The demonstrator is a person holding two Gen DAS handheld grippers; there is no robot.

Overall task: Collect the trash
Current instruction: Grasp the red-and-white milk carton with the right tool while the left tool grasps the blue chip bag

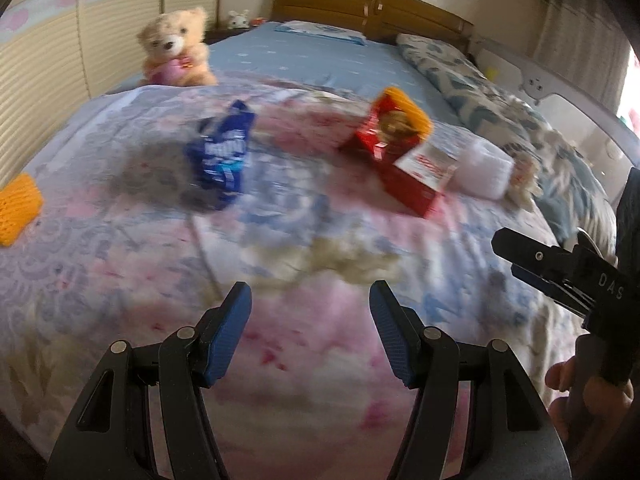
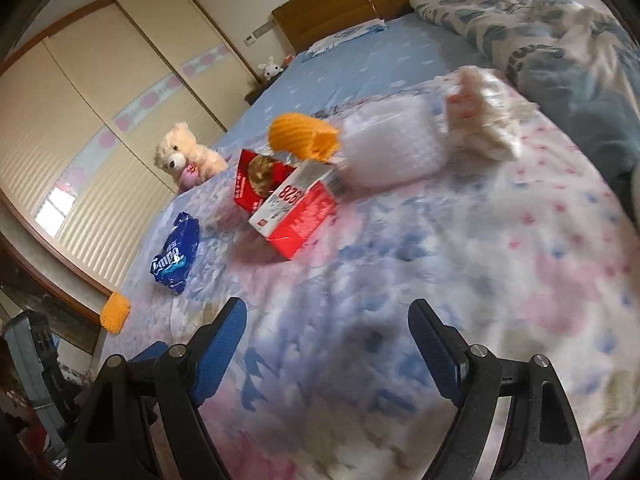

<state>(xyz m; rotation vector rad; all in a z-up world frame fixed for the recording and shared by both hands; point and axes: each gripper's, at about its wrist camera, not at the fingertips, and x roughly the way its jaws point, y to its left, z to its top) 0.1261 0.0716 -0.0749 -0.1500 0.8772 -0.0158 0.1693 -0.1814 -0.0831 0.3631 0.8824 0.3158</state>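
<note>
Trash lies on a floral bedspread [image 1: 312, 344]. A crumpled blue tissue wrapper [image 1: 223, 154] [image 2: 176, 258] lies left of centre. An open red box [image 1: 404, 160] [image 2: 288, 204] lies further right, with an orange foam net [image 1: 408, 110] [image 2: 302, 134] behind it. White bubble wrap [image 1: 482, 172] [image 2: 390, 150] and a crumpled clear wrapper [image 2: 482, 116] lie beside the box. Another orange foam net [image 1: 16, 208] [image 2: 115, 314] lies at the bed's left edge. My left gripper [image 1: 310, 334] is open and empty above the bedspread. My right gripper [image 2: 328, 354] is open and empty; it also shows in the left wrist view [image 1: 532, 264].
A teddy bear [image 1: 176, 50] [image 2: 188, 156] sits at the far left of the bed. A blue-patterned quilt [image 1: 492, 100] [image 2: 552, 40] is heaped along the right side. A wooden headboard [image 1: 360, 8] stands behind, and a wardrobe [image 2: 100, 120] runs along the left.
</note>
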